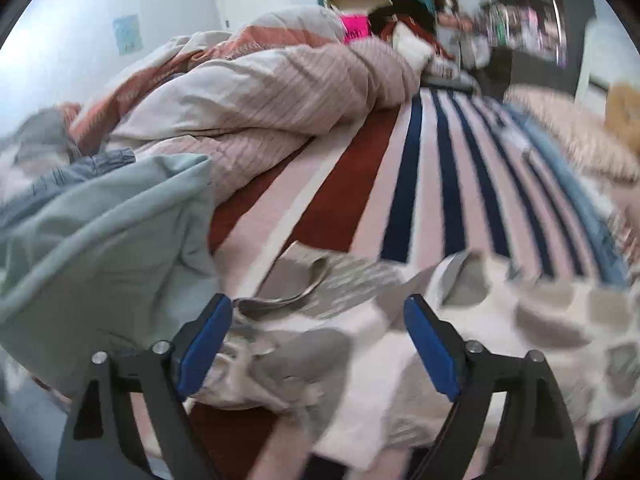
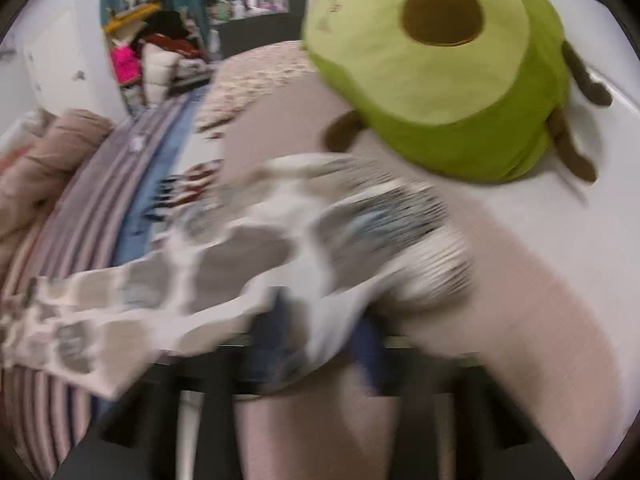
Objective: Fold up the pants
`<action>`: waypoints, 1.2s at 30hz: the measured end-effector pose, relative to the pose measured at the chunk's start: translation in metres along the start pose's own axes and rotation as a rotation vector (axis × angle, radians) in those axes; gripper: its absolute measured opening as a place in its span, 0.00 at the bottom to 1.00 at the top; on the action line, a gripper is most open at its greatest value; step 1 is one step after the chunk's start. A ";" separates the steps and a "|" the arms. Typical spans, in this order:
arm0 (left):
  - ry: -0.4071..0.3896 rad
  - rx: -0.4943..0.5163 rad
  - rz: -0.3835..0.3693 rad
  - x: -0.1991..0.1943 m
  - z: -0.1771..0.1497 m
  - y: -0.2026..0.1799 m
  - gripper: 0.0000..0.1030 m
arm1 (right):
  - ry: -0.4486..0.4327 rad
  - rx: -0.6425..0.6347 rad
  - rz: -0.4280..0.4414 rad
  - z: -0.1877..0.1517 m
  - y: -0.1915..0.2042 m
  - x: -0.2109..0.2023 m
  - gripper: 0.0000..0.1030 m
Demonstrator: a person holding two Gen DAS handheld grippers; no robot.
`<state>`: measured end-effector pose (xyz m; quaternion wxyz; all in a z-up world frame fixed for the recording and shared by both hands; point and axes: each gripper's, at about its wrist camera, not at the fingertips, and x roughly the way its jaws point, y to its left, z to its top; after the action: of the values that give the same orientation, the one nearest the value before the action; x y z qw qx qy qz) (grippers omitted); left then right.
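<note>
The pants [image 1: 352,352] are white with grey blotches and lie crumpled on the striped bed. My left gripper [image 1: 318,344] is open, its blue pads [image 1: 204,344] on either side of a bunched part of the pants. In the right wrist view the pants [image 2: 224,256] are blurred and stretch from my right gripper [image 2: 316,352] up and out to the left. The right gripper's blue pads [image 2: 368,352] sit close together with white cloth between them, so it is shut on the pants.
A striped sheet [image 1: 400,184] covers the bed. A heaped pink and beige duvet [image 1: 256,96] lies at the back left, pale green clothes [image 1: 104,256] at the left. A green avocado plush [image 2: 440,60] rests on a white pillow [image 2: 560,240] to the right.
</note>
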<state>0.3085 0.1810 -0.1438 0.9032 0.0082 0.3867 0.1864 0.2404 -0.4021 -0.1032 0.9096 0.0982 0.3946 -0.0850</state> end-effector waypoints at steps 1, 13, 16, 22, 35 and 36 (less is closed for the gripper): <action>0.008 0.016 0.022 0.003 -0.001 0.001 0.84 | -0.020 -0.011 0.008 -0.004 0.010 -0.007 0.60; 0.009 -0.153 -0.050 0.009 -0.004 0.029 0.84 | -0.148 -0.322 0.519 -0.003 0.270 -0.005 0.61; 0.014 -0.167 -0.059 0.011 -0.004 0.031 0.84 | -0.123 -0.390 0.553 -0.009 0.310 0.010 0.61; 0.001 -0.204 -0.069 0.003 0.001 0.023 0.84 | -0.049 -0.481 0.670 -0.037 0.331 0.049 0.62; 0.052 -0.223 -0.058 -0.027 -0.041 0.014 0.83 | -0.087 -0.438 0.722 -0.003 0.262 0.039 0.71; 0.070 -0.232 -0.067 -0.023 -0.048 0.015 0.83 | -0.090 -0.436 0.733 -0.002 0.260 0.037 0.70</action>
<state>0.2554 0.1806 -0.1584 0.8897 -0.1156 0.3939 0.1997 0.3243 -0.1529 -0.1031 0.8954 0.0335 0.3024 0.3251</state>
